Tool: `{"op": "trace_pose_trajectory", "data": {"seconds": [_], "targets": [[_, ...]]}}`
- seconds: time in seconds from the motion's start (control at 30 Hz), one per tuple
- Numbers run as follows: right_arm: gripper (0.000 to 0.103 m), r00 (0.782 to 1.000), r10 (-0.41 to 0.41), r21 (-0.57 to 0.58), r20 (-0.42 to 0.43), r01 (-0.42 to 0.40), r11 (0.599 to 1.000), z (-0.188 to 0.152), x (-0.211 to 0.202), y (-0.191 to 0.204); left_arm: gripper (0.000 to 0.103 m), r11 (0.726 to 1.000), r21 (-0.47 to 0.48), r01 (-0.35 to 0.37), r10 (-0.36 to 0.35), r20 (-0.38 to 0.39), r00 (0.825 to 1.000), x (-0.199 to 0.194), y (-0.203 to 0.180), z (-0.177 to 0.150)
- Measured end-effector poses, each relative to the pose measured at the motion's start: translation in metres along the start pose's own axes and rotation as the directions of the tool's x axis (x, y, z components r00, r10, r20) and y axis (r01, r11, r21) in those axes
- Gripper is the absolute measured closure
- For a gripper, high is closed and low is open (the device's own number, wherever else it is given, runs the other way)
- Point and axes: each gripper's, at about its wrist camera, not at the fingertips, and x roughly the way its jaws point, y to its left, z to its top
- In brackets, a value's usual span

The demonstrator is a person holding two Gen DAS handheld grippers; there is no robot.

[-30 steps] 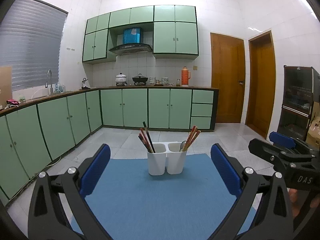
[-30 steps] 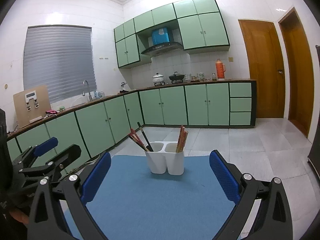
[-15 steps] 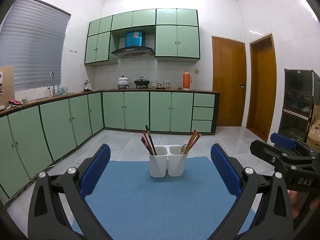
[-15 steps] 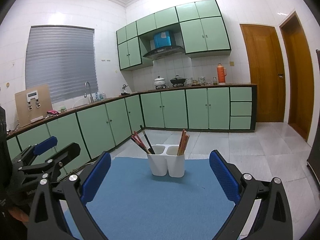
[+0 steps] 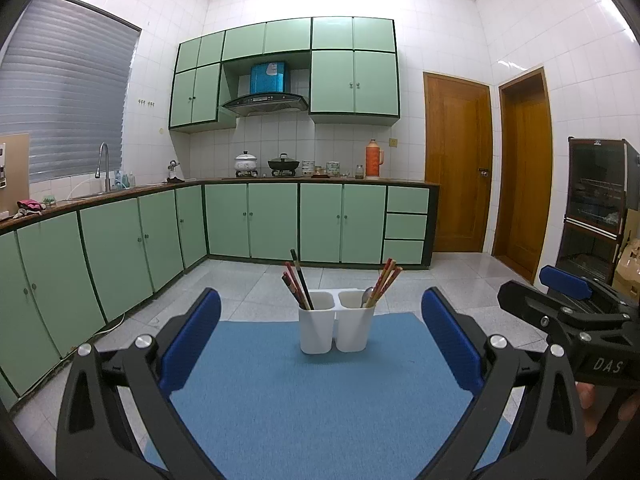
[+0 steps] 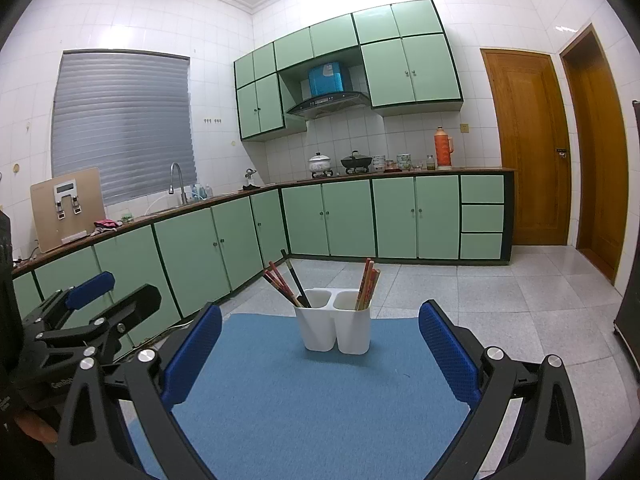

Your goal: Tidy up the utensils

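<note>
Nearest the cameras, both grippers are hovering low over the blue mat (image 5: 304, 412), side by side and pointing the same way. The left gripper (image 5: 320, 344) is showing its blue pads (image 5: 192, 344) spread wide, with nothing between them and nothing touching them. The right gripper (image 6: 320, 346) is doing the same: its jaws are standing wide apart and gripping nothing, with only bare mat lying between the fingers.

Straight ahead of both, near the mat's far edge, the white two-compartment utensil holder (image 5: 337, 326) is standing upright, well apart from either set of pads. It is sitting almost centred between the jaws in each view, so neither hand looks clearly nearer. Dark and red chopsticks (image 5: 296, 284) are leaning up and to the left out of the left compartment. Patterned reddish chopsticks (image 5: 386, 282) are leaning up and to the right out of the right compartment, and a metal spoon (image 5: 366, 295) is resting beside them, plain from the left wrist but hidden from the right.

The long axes are running steeply upward, so any pick is probably calling for a forward reach and a pinch across the shafts above the rim.

Beyond the mat, the tiled floor and green cabinets (image 5: 320, 220) are filling the background.
</note>
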Motion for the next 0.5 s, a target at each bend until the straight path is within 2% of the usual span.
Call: {"op": "trace_pose_trajectory", "data": {"seconds": [0.5], "targets": [[0.006,1.000,0.001,0.001,0.001,-0.001,1.000,0.0001,-0.0009,-0.0005,0.006,1.000,0.000,-0.001,0.001,-0.001,1.000,-0.0006,0.0015,0.0006]]}}
